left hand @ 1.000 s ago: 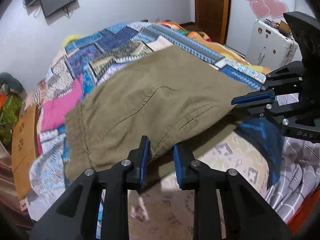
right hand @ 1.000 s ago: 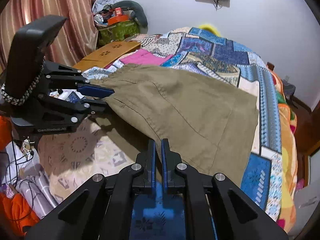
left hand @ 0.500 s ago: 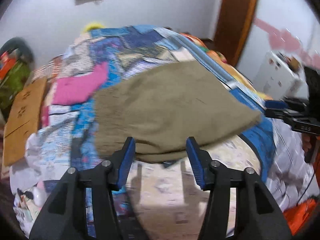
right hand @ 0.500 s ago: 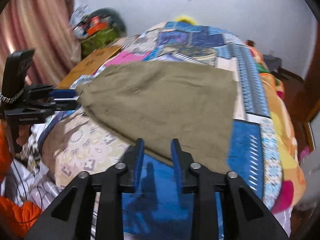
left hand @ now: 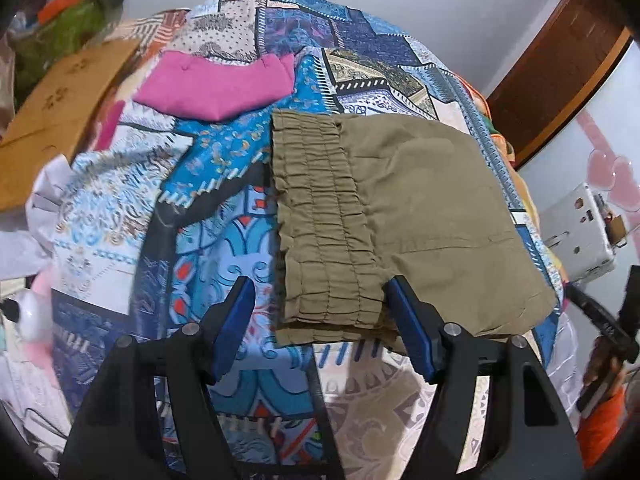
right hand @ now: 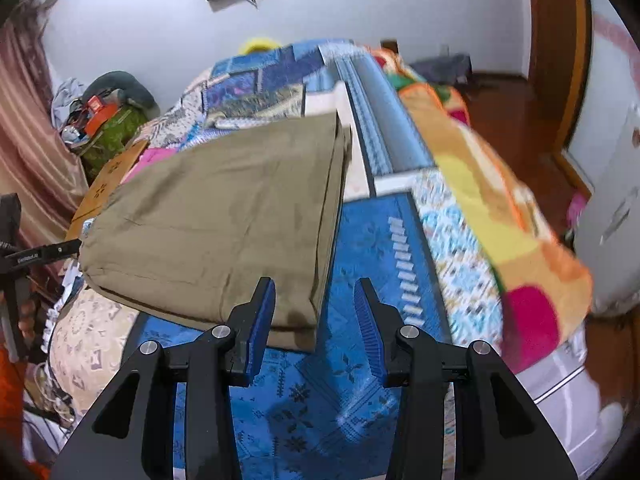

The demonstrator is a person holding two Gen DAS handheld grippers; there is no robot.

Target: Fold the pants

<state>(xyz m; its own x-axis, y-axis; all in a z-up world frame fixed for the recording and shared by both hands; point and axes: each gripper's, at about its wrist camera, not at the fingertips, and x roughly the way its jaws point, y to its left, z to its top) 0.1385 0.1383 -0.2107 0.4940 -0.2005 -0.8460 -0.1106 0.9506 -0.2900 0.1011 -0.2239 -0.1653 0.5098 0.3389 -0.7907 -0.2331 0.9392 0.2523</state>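
**Folded and let go**

While lying flat on the patchwork bedspread (left hand: 224, 208), stayed folded: the green pants (left hand: 400, 216), stretchy waistband (left hand: 320, 224) showing. Hung just over the near edge with jaws wide apart, holding nothing: left gripper (left hand: 320, 328) and right gripper (right hand: 316, 316).

Even indoor light, fisheye-bent dark corners, right view's edge seemingly motion-blurred.

The folded pants (left hand: 420, 216) lie on the bedspread (left hand: 224, 216) near the bed's foot edge. A cloth (left hand: 216, 88) lies behind them toward the head. A board (left hand: 60, 100) sits at the bed's left side.
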